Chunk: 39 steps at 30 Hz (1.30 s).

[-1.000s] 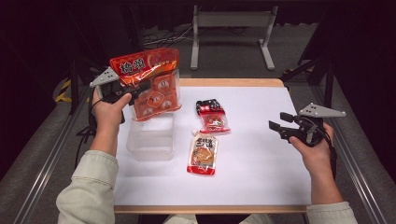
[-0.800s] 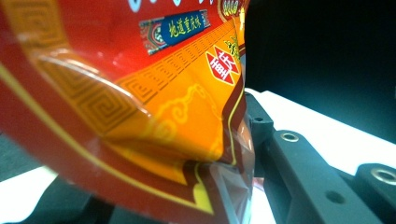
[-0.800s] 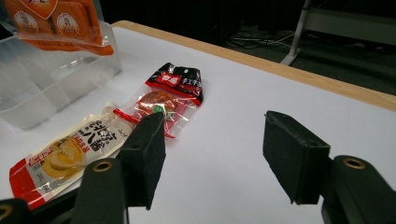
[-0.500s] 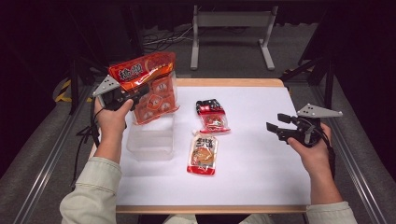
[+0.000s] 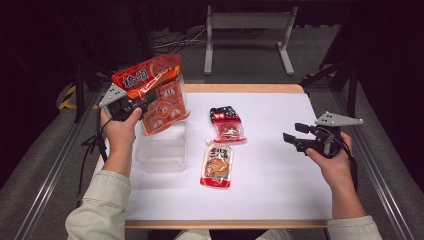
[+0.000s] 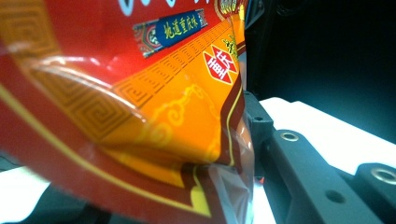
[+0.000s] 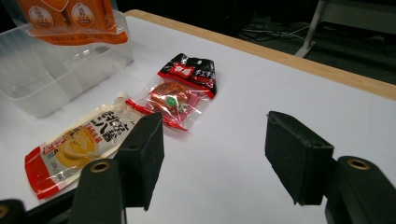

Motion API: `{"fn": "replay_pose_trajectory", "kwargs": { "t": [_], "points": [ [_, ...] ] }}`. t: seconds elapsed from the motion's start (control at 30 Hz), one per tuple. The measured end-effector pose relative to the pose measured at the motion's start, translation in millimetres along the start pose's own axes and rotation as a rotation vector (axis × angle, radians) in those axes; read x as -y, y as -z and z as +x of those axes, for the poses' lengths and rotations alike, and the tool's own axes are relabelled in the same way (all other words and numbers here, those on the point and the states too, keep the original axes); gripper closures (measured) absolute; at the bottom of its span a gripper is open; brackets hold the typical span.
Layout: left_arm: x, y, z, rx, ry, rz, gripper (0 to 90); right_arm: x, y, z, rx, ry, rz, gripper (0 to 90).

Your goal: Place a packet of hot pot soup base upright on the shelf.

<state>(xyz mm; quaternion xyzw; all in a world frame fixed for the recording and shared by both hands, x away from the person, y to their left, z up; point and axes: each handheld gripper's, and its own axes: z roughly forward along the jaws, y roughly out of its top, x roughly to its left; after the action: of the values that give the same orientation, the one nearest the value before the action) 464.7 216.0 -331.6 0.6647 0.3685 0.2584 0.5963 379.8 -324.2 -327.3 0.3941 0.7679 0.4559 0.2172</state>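
My left gripper (image 5: 142,106) is shut on a large orange-red snack bag (image 5: 159,92), held up above the far end of a clear plastic box (image 5: 162,150) at the table's left. Up close, the bag (image 6: 140,102) covers most of the left gripper view, pinched between the jaws. A red-and-black snack packet (image 5: 227,124) lies at the table's middle, and a spouted pouch (image 5: 217,164) lies just in front of it. My right gripper (image 5: 290,138) hovers open at the right, nothing between its jaws. In the right gripper view its pads (image 7: 144,154) frame the packet (image 7: 180,95) and pouch (image 7: 77,142).
The white table top (image 5: 280,190) has a wooden edge at the back. A metal stand (image 5: 247,30) rises behind the table. Rails run along both sides of the table.
The left gripper has carried the orange-red bag down and to the right, closer over the clear box. The right gripper has barely moved.
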Motion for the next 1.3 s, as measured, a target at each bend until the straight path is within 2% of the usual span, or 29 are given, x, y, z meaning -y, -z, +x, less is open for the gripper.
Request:
{"fn": "replay_pose_trajectory", "kwargs": {
  "t": [0.2, 0.33, 0.43, 0.57, 0.63, 0.8, 0.87, 0.97, 1.03, 1.1, 1.3],
  "points": [
    [3.0, 2.4, -1.0, -0.014, 0.005, 0.002, 71.3, 0.2, -1.9, 1.0, -0.01, 0.004, 0.009, 38.1],
    [2.5, 4.3, -4.0, -0.04, 0.007, 0.0, 71.4, 0.1, -2.2, 1.2, -0.016, 0.002, 0.006, 38.2],
    [1.9, 4.0, -5.6, -0.035, 0.004, 0.003, 71.4, 0.0, -2.4, 1.4, -0.017, 0.001, 0.007, 38.2],
    [4.2, 0.6, -6.6, -0.053, -0.01, 0.033, 71.4, 0.2, -3.9, 2.0, -0.023, 0.004, 0.011, 38.1],
    [7.3, -1.6, -5.5, -0.054, -0.005, 0.047, 71.4, 0.0, -4.1, 2.7, -0.025, 0.004, 0.011, 38.1],
    [13.1, -2.7, -0.9, -0.047, 0.021, 0.044, 71.4, 0.3, -4.5, 2.2, -0.029, 0.004, 0.011, 38.0],
    [15.2, -1.8, 0.7, -0.058, 0.03, 0.048, 71.4, 0.4, -5.6, 3.2, -0.033, 0.003, 0.012, 37.8],
    [15.1, -0.7, -0.7, -0.068, 0.021, 0.056, 71.4, 0.2, -5.9, 3.9, -0.037, 0.007, 0.012, 37.7],
    [15.5, -1.9, -4.3, -0.081, -0.011, 0.093, 71.4, 0.1, -5.9, 3.9, -0.037, 0.005, 0.011, 37.6],
    [18.8, -5.8, -7.4, -0.076, -0.032, 0.123, 71.4, 0.3, -6.0, 3.5, -0.038, 0.003, 0.01, 37.5],
    [23.1, -11.3, -8.5, -0.046, -0.019, 0.127, 71.3, 0.3, -6.4, 4.1, -0.042, 0.007, 0.007, 37.2]
  ]
}}
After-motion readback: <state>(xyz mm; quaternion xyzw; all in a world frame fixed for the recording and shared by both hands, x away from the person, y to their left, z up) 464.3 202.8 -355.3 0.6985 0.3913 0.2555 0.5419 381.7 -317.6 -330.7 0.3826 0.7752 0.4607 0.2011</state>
